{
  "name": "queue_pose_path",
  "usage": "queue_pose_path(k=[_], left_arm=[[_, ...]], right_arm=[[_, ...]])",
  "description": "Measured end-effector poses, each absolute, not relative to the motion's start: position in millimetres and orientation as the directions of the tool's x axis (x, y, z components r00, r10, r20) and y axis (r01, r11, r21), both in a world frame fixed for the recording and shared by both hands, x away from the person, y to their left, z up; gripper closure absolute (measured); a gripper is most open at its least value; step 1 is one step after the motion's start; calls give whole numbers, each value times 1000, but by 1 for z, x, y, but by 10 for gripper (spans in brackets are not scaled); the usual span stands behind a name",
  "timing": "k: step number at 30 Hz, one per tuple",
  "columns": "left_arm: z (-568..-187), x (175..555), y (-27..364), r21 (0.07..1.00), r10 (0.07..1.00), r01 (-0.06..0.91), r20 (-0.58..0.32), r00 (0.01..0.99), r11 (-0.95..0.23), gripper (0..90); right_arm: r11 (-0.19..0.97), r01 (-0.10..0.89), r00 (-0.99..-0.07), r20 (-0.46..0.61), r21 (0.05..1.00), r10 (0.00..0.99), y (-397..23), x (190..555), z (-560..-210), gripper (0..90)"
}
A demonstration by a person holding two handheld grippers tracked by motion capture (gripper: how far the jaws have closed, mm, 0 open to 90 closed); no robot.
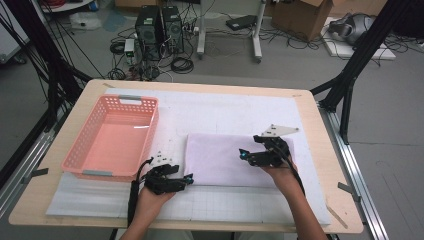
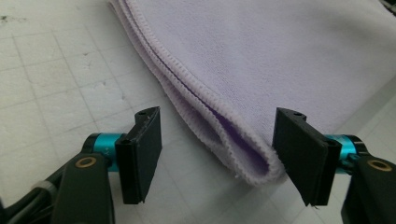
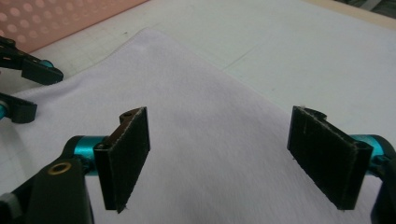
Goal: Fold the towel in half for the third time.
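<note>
A folded lilac towel [image 1: 220, 161] lies flat on the white gridded mat [image 1: 215, 205], right of centre. My left gripper [image 1: 189, 178] is low at the towel's near left corner. In the left gripper view the folded corner [image 2: 252, 163] sits between the wide-apart jaws of this gripper [image 2: 218, 116], close to the right-hand pad [image 2: 301, 154], and is not pinched. My right gripper [image 1: 242, 154] hovers over the towel's right half, pointing left. Its jaws [image 3: 219, 114] stand open with only the flat towel [image 3: 210, 126] beneath them. The left gripper's jaw tips [image 3: 28, 88] show at the far left of that view.
An empty pink plastic basket [image 1: 82, 150] stands on the left of the table, just beyond my left hand, and its wall [image 3: 56, 18] shows in the right gripper view. The wooden table's edge [image 1: 330, 150] runs close to the right of the towel.
</note>
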State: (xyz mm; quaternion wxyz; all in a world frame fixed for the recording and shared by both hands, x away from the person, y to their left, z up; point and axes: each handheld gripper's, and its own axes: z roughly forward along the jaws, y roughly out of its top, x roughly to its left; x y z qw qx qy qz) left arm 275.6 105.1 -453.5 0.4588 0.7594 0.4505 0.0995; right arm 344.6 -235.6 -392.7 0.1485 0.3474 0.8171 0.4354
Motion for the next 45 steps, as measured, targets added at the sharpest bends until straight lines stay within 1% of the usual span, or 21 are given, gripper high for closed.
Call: queue_pose_path(k=[3,5,6,8,11,16,18,22,24,28,31,33,34,36,40,42,45], left_arm=[[-453,275,104,787,782,587,-240,575,-189,380],[-453,275,103,787,773,586,-248,584,-191,446],[-453,275,103,786,769,585,-245,590,-199,494],[-453,274,102,788,772,579,-231,593,-210,526],[-453,274,101,785,773,587,-242,587,-200,563],[-454,274,99,779,777,600,-259,573,-183,668],[-454,274,99,776,778,603,-261,572,-183,689],[-455,275,100,765,776,627,-302,554,-150,753],[-455,275,100,761,776,633,-311,548,-142,771],[-456,275,101,754,772,646,-338,538,-120,778],[-456,275,102,752,769,650,-347,536,-113,780],[-456,276,103,750,767,653,-355,535,-109,782],[-456,276,104,747,764,656,-361,535,-106,783],[-457,276,105,745,760,659,-367,536,-104,784],[-457,277,107,742,756,662,-374,537,-103,792],[-456,277,110,737,752,669,-384,536,-101,803],[-456,275,113,738,749,668,-393,533,-89,806]], right_arm=[[411,443,-730,54,797,682,-218,359,-393,194],[441,446,-739,42,779,673,-207,368,-393,200],[451,434,-745,30,780,666,-201,372,-394,215],[472,436,-756,27,767,655,-190,380,-394,243],[493,427,-774,24,758,633,-174,391,-397,289],[534,429,-801,34,729,597,-143,408,-404,314],[550,423,-811,31,720,584,-133,413,-406,326],[568,425,-821,36,705,569,-116,424,-412,347],[582,430,-826,41,690,562,-111,429,-417,366],[595,442,-831,57,671,554,-99,436,-423,373],[603,431,-839,52,671,542,-90,440,-428,419],[623,436,-845,58,649,531,-85,444,-433,464],[623,432,-848,59,652,527,-83,444,-434,490],[636,425,-856,59,644,513,-78,446,-432,557],[655,422,-868,71,627,492,-74,445,-430,766],[666,413,-871,57,621,487,-72,442,-428,791],[667,397,-875,42,630,482,-70,439,-425,797]])
